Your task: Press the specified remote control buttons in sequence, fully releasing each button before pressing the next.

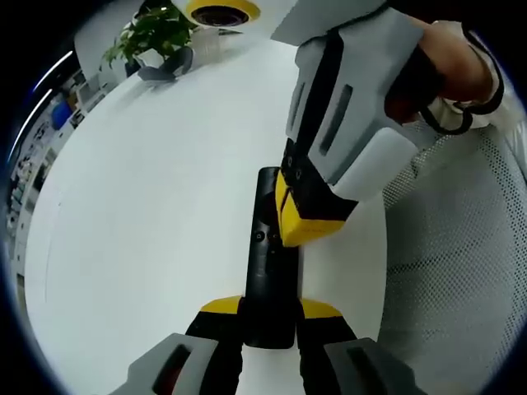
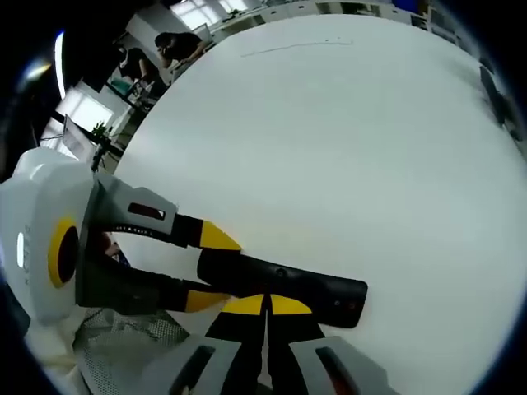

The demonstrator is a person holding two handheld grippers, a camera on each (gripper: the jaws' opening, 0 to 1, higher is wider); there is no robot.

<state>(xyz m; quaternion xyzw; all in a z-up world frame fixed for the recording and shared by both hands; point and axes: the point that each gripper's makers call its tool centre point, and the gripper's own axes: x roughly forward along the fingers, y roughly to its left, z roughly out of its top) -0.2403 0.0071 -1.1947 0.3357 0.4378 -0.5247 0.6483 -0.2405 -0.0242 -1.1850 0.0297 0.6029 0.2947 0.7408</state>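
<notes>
My left gripper pinches the remote on the table; my right gripper, tips together, presses it.

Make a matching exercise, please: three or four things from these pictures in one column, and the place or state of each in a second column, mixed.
1. remote
2. left gripper
3. right gripper
4. plant

a. jaws shut, tips on the remote's top
b. at the table's far edge
c. clamps the remote's near end
d. lies on the white table

Pairs: 1-d, 2-c, 3-a, 4-b
</notes>
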